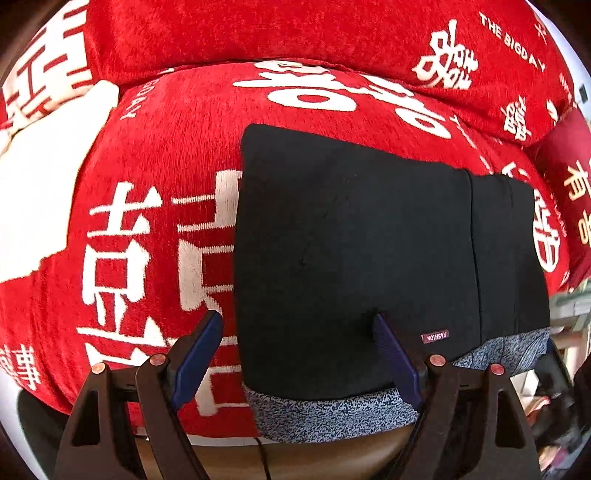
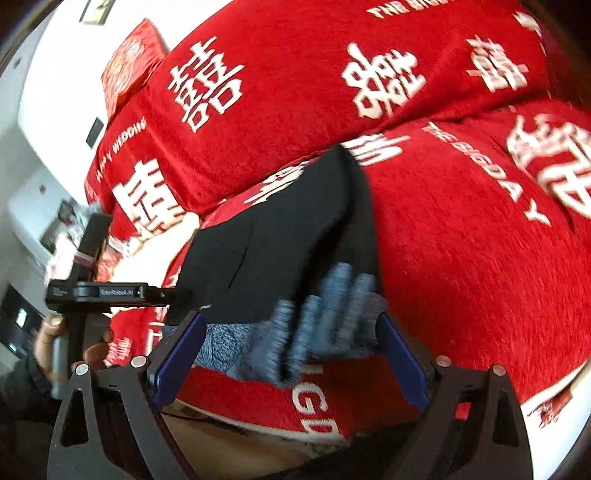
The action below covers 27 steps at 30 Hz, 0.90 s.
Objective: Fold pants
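The black pants (image 1: 354,251) lie folded into a flat rectangle on the red cover, with a blue-grey speckled waistband (image 1: 325,417) at the near edge and a small "FASHION" label. My left gripper (image 1: 299,343) is open; its right finger rests on the pants' near part, its left finger over the red cover. In the right wrist view the pants (image 2: 288,236) show as a dark folded stack with the speckled band (image 2: 325,332) bunched and blurred. My right gripper (image 2: 291,347) is open with that band between its fingers. The left gripper's body (image 2: 110,291) shows at the left.
A red cover with white characters (image 1: 155,155) drapes the sofa seat and backrest (image 1: 258,29). A white patch (image 1: 48,177) lies at the left. A red cushion (image 1: 569,177) sits at the right. The seat's front edge (image 2: 314,410) is just below my right gripper.
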Each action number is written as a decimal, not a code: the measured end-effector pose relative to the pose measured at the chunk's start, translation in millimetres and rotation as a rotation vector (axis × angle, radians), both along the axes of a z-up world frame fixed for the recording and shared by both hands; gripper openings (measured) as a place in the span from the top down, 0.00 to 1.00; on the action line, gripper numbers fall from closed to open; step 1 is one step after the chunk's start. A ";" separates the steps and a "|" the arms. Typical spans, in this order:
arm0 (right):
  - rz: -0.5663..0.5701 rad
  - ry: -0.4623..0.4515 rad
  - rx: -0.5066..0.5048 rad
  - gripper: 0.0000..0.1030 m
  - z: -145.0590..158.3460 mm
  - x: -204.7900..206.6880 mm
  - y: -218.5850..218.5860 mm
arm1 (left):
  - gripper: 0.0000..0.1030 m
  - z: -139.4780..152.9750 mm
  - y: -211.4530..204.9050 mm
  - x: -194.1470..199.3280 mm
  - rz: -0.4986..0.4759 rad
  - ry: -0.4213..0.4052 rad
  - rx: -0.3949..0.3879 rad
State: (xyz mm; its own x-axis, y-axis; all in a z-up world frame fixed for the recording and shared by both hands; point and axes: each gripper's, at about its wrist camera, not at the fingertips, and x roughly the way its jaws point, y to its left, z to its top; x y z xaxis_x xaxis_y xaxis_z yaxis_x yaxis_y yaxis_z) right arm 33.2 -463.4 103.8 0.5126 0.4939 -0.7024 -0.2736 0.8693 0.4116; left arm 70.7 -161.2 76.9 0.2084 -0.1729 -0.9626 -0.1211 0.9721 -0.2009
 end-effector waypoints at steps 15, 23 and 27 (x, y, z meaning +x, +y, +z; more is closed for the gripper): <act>-0.152 0.175 0.004 0.58 -15.4 30.3 -23.7 | 0.02 -7.4 6.2 1.5 0.040 -0.029 0.000; -0.167 -0.108 -0.162 0.15 58.9 42.4 1.0 | 0.02 30.1 14.8 24.3 0.096 -0.162 0.035; 0.090 -0.175 -0.293 0.14 49.3 77.5 75.3 | 0.02 30.3 7.0 59.1 0.134 -0.188 0.098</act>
State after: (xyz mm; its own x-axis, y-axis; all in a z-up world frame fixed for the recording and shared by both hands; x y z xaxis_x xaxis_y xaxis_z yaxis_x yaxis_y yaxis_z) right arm 110.8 -388.2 153.1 0.6015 0.3330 -0.7262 -0.3989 0.9127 0.0881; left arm 129.8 -154.2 107.2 0.3998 -0.0394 -0.9157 -0.2201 0.9657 -0.1377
